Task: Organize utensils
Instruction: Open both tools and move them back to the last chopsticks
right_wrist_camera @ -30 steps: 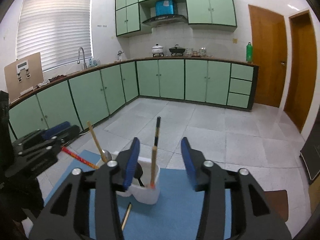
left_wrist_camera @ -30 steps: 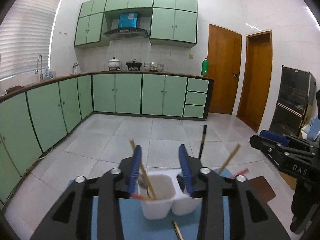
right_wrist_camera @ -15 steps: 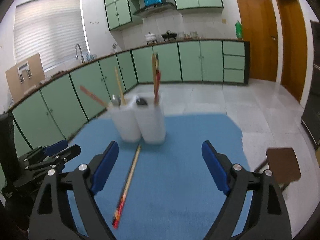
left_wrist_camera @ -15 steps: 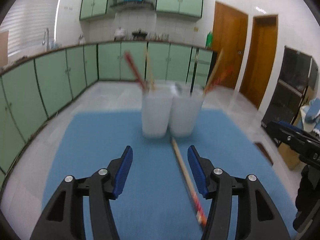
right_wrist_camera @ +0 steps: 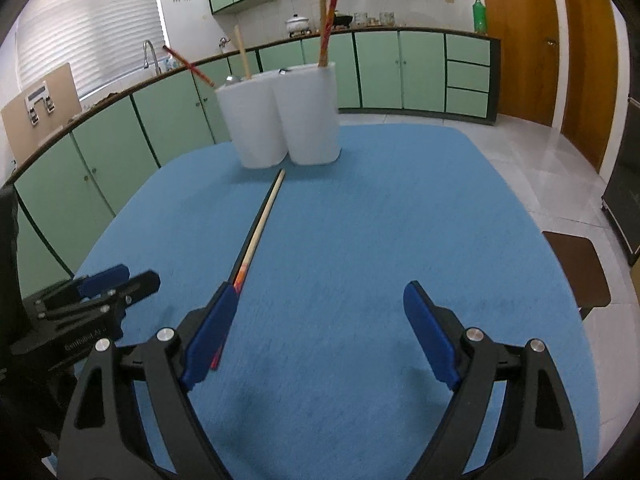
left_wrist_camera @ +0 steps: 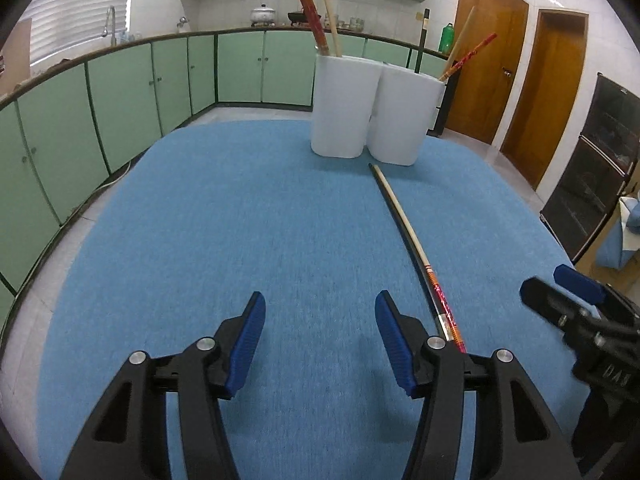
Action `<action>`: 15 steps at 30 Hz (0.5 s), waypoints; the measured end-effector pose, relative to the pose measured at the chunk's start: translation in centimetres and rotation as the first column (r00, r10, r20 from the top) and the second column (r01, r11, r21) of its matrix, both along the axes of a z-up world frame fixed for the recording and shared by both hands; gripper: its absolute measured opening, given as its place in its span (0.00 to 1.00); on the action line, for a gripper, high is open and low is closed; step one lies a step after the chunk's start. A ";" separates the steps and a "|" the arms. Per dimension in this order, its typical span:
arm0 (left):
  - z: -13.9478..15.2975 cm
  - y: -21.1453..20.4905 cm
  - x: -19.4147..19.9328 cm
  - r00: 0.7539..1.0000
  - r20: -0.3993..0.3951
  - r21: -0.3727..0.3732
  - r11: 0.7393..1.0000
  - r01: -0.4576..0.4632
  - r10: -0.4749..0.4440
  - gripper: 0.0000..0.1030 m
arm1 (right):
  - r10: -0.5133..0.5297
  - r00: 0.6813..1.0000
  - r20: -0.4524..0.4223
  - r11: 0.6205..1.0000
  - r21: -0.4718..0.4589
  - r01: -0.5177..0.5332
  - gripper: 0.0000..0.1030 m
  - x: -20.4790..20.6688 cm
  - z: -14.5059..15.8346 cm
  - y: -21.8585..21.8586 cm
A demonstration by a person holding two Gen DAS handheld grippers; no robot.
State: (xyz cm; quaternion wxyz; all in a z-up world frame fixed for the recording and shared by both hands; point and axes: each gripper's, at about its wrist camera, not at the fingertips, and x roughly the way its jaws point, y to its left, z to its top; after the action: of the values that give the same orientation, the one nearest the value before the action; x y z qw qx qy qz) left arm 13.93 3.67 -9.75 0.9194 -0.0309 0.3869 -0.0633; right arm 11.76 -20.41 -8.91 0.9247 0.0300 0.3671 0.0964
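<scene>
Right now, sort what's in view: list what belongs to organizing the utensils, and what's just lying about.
Job:
- loose chopsticks on the blue mat
- white holders, utensils in them
- left gripper, right gripper, both open

Lying about:
- brown stool
- green bottle
- white pot

Left claw [left_wrist_camera: 320, 340] open, empty, right claw [right_wrist_camera: 318, 334] wider, both apparently angled downward

Blue mat [left_wrist_camera: 248, 240] covers the tabletop. On it, far end – two white holders [left_wrist_camera: 376, 116] side by side, touching, w/ utensils upright inside. One loose chopstick [left_wrist_camera: 404, 224] lies flat just in front of them.
</scene>
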 end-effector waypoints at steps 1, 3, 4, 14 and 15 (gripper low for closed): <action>-0.2 0.0 0.0 1.000 -0.009 0.005 1.000 -0.003 0.003 0.55 | 0.000 1.000 -0.002 1.000 -0.002 0.000 0.80 -0.1 0.0 0.1; -0.7 -0.2 -0.1 0.999 -0.038 0.011 1.000 -0.004 0.005 0.55 | -0.003 1.000 -0.009 1.000 -0.005 0.003 0.80 -0.2 -0.1 0.2; -0.9 -0.5 -0.3 0.999 -0.048 0.011 1.000 -0.003 0.004 0.55 | -0.008 1.000 -0.015 1.000 -0.009 0.008 0.80 -0.3 -0.2 0.2; -2.1 -1.2 -0.2 0.996 -0.087 0.048 0.999 0.009 -0.004 0.58 | 0.007 0.997 -0.078 1.000 -0.025 -0.009 0.80 -0.1 -1.0 0.7; -2.1 -1.1 -0.2 0.996 -0.086 0.045 0.999 0.008 -0.005 0.58 | 0.008 0.997 -0.079 1.000 -0.028 -0.010 0.80 -0.1 -1.0 0.7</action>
State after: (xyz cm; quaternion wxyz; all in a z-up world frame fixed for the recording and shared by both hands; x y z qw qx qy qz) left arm 13.72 2.53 -11.87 0.9023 -0.0116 0.4274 -0.0562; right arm 11.67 -19.72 -9.95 0.9095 0.0192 0.4045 0.0940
